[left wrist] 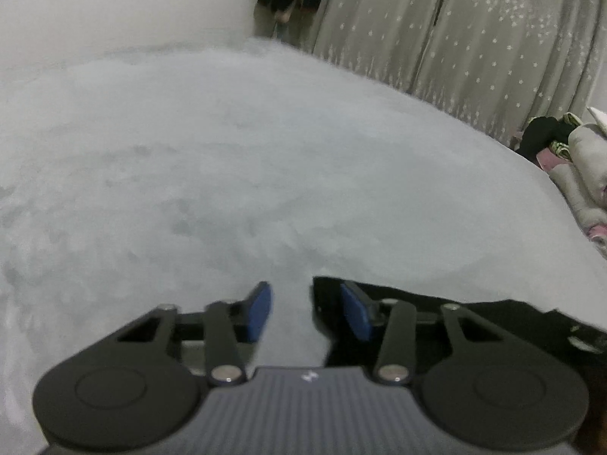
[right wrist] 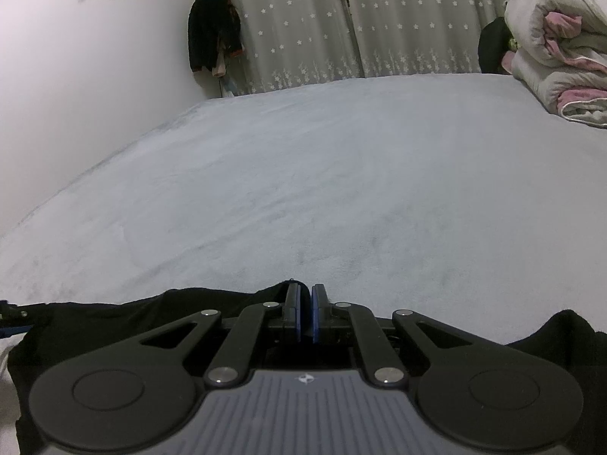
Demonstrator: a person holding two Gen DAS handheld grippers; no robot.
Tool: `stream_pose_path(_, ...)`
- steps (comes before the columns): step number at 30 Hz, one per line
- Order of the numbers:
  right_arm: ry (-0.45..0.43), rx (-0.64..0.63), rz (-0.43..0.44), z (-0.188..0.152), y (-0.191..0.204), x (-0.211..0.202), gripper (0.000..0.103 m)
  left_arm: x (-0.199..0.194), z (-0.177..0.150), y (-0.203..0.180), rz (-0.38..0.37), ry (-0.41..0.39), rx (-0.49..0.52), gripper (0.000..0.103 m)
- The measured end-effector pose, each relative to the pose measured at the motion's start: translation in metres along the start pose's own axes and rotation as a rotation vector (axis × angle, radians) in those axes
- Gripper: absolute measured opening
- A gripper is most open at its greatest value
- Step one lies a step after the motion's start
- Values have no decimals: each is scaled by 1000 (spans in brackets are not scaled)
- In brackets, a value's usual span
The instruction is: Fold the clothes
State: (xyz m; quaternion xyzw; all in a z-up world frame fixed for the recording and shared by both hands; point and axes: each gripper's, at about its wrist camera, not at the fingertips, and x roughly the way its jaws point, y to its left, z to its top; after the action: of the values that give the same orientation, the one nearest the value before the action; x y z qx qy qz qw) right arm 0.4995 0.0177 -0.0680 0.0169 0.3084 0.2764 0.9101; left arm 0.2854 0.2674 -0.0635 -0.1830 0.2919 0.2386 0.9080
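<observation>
A black garment (right wrist: 114, 314) lies on the near part of a pale grey bed (right wrist: 303, 170). In the right wrist view its edge runs across the bottom of the frame, and my right gripper (right wrist: 306, 303) is shut, pinching that upper edge between its blue pads. In the left wrist view the black garment (left wrist: 493, 314) reaches in from the right; its corner lies under the right blue pad (left wrist: 354, 311). My left gripper (left wrist: 306, 303) stands open over that corner, with bare bed cover between its fingers.
A folded grey and pink quilt (right wrist: 557, 45) is piled at the bed's far right, with a dark item (right wrist: 491, 45) beside it. Grey star-patterned curtains (right wrist: 379, 19) hang behind the bed. Dark clothes (right wrist: 212, 34) hang in the corner by the white wall (right wrist: 76, 76).
</observation>
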Motion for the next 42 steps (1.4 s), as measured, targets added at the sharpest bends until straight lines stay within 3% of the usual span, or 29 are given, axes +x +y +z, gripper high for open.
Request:
stream_pose_path(1, -2, -4, -3, 0, 1, 0, 6, 1, -3, 0, 10, -15, 11, 7)
stream_pose_path(2, -4, -8, -6, 0, 2, 0, 6, 0, -3, 2, 9, -25, 3, 3)
stream_pose_path(4, -19, -7, -20, 0, 3, -2, 5, -2, -4, 7, 20, -51, -6, 3)
stream_pose_path(7, -29, -4, -47, 0, 3, -4, 5, -7, -1, 15, 104, -88, 5, 3)
stream_pose_path(11, -15, -12, -52, -1, 4, -3, 6, -10, 1, 32, 83, -48, -62, 6)
stream_pose_path(12, -16, -13, -52, -1, 4, -4, 8, -14, 2, 33, 81, -54, -57, 8)
stream_pose_path(13, -16, -15, -53, 0, 5, -5, 13, -18, 5, 32, 57, -47, -54, 18)
stream_pose_path(14, -17, -17, -53, 0, 5, -6, 16, -20, 8, 32, 8, -18, -61, 39)
stream_pose_path(15, -18, -21, -56, 0, 5, -7, 21, -22, 10, 33, -49, 24, -73, 48)
stream_pose_path(17, -25, -41, -64, 1, 8, -11, 25, -26, 11, 29, -140, 92, -81, 53)
stream_pose_path(19, -33, -62, -67, 3, 13, -15, 27, -29, 11, 22, -160, 134, -38, 52)
stream_pose_path(21, -46, -83, -70, 6, 17, -21, 29, -31, 8, 12, -140, 161, 32, 45)
stream_pose_path(23, -64, -100, -72, 8, 22, -27, 32, -26, 2, 5, -134, 196, 87, 10)
stream_pose_path(24, -73, -106, -72, 8, 23, -29, 33, -24, -1, 4, -127, 203, 113, 5)
stream_pose_path(28, -84, -122, -38, 11, 32, -39, 33, -37, -2, -3, -76, 189, 206, 4)
stream_pose_path(31, -91, -134, -9, 13, 38, -47, 33, -46, 4, 4, -52, 168, 208, 4)
stream_pose_path(37, -43, -260, 253, 7, 78, -68, 33, -46, 14, 27, 30, 171, 131, 9)
stream_pose_path(40, -27, -366, 393, -7, 106, -75, 33, -47, 18, 38, -27, 157, 71, 20)
stream_pose_path(42, -22, -431, 504, -20, 125, -79, 31, -46, 19, 42, -82, 152, 40, 21)
